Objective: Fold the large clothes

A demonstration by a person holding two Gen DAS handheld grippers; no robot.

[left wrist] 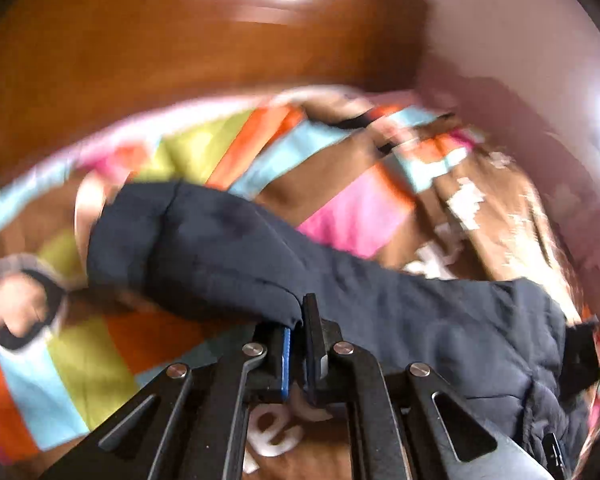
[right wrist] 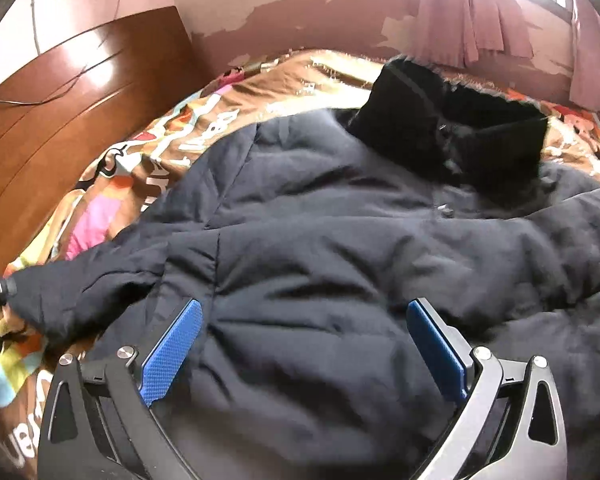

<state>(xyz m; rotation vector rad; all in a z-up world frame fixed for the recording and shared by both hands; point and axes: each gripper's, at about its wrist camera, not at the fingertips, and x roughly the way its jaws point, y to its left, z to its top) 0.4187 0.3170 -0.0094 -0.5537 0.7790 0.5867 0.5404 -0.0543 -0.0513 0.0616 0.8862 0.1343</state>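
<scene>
Jacket (right wrist: pixel 340 216): dark navy, padded, quilted in puffy panels, matte shell fabric. It lies spread on the bed, over a bedspread (right wrist: pixel 204 120) of glossy brown cloth printed with bright blocks of orange, pink, lime and pale blue plus white lettering. Collar (right wrist: pixel 452 128) is black, stiff and stands up at the far end, with a fuzzy trim along its top edge. One sleeve (left wrist: pixel 204 248) is a thick rounded tube, lifted off the bedspread and running back to the jacket body at the right of the left wrist view.

Left gripper (left wrist: pixel 296 344): fingers clenched on the edge of that sleeve, fabric pinched between the blue pad and the black one. Pointing steeply down toward the bed. View is motion-blurred.

Right gripper (right wrist: pixel 304 340): fingers spread wide, blue textured pads (right wrist: pixel 172 352) apart on either side of a bulging quilted panel of the jacket's lower body. The fabric swells up between them, but the pads do not press it. Also angled down.

Hand (left wrist: pixel 16 304) in a dark fingerless glove with a grey cuff shows at the left edge of the left wrist view, blurred.

Behind the bed: polished curved wooden headboard (right wrist: pixel 60 100), pink wall with peeling paint, pink pleated curtain (right wrist: pixel 476 12).
</scene>
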